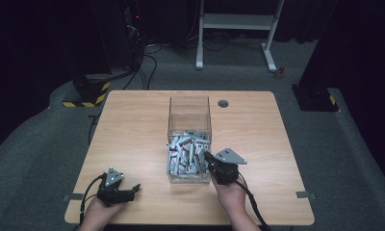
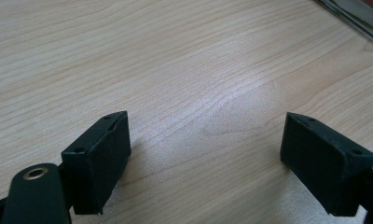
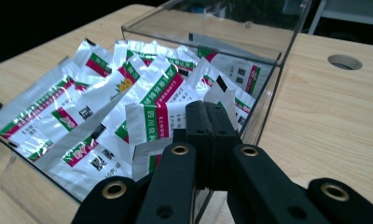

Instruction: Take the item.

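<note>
A clear plastic box (image 1: 189,103) stands mid-table, its near half heaped with several silver sachets (image 1: 186,151) printed red and green. My right gripper (image 1: 207,156) is shut, its tips at the box's near right corner. In the right gripper view the closed jaws (image 3: 211,109) hover over the sachets (image 3: 105,93) beside the box's right wall (image 3: 268,93); I see nothing held between them. My left gripper (image 1: 133,190) rests low at the table's front left, open, with bare wood between its jaws (image 2: 205,154).
The wooden table (image 1: 133,125) has a round cable hole (image 1: 223,103) behind the box on the right. Cables and a white frame (image 1: 236,21) stand on the grey floor beyond the far edge. A box edge (image 2: 357,14) crosses the top right corner of the left gripper view.
</note>
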`<action>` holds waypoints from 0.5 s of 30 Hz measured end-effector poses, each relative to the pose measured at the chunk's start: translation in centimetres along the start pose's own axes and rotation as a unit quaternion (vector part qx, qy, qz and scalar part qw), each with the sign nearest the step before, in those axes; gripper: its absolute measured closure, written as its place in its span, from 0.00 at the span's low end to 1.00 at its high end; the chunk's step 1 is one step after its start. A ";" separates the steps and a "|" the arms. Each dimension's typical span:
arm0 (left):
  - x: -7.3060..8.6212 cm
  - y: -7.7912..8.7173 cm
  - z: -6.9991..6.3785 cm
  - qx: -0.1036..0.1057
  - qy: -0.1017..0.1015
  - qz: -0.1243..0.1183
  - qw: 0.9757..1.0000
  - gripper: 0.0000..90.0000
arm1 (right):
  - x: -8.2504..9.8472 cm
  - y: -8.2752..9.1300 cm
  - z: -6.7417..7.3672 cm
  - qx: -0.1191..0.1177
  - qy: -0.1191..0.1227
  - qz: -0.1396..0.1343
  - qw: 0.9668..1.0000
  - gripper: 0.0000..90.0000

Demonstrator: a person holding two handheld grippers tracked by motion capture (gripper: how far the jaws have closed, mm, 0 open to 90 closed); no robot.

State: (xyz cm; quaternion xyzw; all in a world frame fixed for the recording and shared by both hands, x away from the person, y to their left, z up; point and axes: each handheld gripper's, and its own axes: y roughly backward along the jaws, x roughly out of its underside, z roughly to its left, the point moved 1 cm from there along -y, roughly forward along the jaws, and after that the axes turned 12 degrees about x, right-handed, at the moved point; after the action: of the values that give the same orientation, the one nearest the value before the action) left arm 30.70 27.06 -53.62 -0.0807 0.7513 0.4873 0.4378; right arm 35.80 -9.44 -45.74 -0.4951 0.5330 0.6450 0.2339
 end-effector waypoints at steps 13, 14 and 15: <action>0.0 0.0 0.0 0.000 0.000 0.000 1.000 0.18 | -0.9 1.4 -0.2 0.000 -0.010 -0.037 0.999 1.00; 0.0 0.0 0.0 0.000 0.000 0.000 1.000 0.18 | -1.0 1.5 -0.2 0.000 -0.009 -0.040 0.999 1.00; 0.0 0.0 0.0 0.000 0.000 0.000 1.000 0.18 | -1.3 1.6 -0.2 0.001 -0.008 -0.045 0.999 1.00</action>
State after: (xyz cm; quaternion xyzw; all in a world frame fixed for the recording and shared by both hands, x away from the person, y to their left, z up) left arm 30.70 27.06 -53.62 -0.0809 0.7512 0.4874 0.4377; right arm 35.05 -9.86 -43.85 -0.5128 0.5088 0.6377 0.2675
